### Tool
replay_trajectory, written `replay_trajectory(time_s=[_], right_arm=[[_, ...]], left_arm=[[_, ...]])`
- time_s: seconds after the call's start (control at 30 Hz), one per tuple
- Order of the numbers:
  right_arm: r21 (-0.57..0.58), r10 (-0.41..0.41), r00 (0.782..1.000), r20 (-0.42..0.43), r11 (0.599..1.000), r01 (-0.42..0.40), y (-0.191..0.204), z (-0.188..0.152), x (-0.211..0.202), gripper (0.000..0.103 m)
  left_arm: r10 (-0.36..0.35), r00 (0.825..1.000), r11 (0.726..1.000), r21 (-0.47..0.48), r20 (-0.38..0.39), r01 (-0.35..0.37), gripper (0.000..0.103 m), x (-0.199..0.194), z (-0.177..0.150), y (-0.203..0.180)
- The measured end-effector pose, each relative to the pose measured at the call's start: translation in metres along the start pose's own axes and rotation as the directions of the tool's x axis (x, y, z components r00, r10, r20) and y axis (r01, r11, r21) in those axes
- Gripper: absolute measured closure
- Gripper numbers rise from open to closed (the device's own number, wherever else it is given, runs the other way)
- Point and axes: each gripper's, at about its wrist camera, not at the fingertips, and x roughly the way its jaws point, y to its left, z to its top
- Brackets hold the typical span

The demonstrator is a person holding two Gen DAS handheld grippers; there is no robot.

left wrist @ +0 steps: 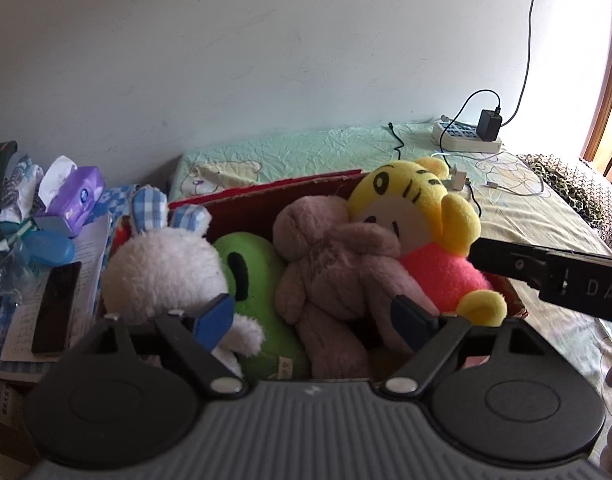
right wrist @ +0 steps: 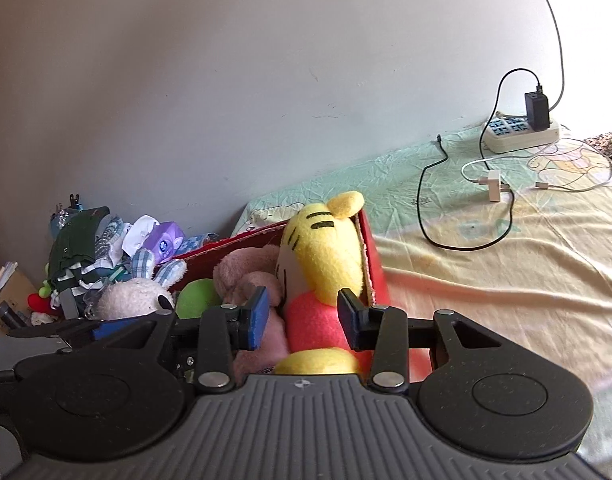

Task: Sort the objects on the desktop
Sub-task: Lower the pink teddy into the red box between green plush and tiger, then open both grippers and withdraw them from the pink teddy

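My left tongs stand wide apart over the red box on the bed, clamping nothing. My right tongs are partly apart around the yellow tiger plush, pads not pressing. It sits in the box beside the pink plush, green plush and white rabbit plush.
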Motion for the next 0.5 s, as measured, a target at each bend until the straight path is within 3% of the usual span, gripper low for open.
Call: replay_trajectory(time_s=[0.3,0.5], right_arm=[[0.001,-0.06,0.998,-0.019,0.998,0.06,-0.008,-0.01,-0.015,0.061],[-0.038,-0.04,0.998,-0.057,0.999,0.038,-0.012,-0.008,-0.018,0.061]], left_arm=[[0.097,0.994,0.995,0.001,-0.052,-0.097,0.012,-0.011,-0.005,-0.017],[0.185,0.979,0.98,-0.054,-0.081,-0.19,0.008,-0.017,-0.01,-0.029]])
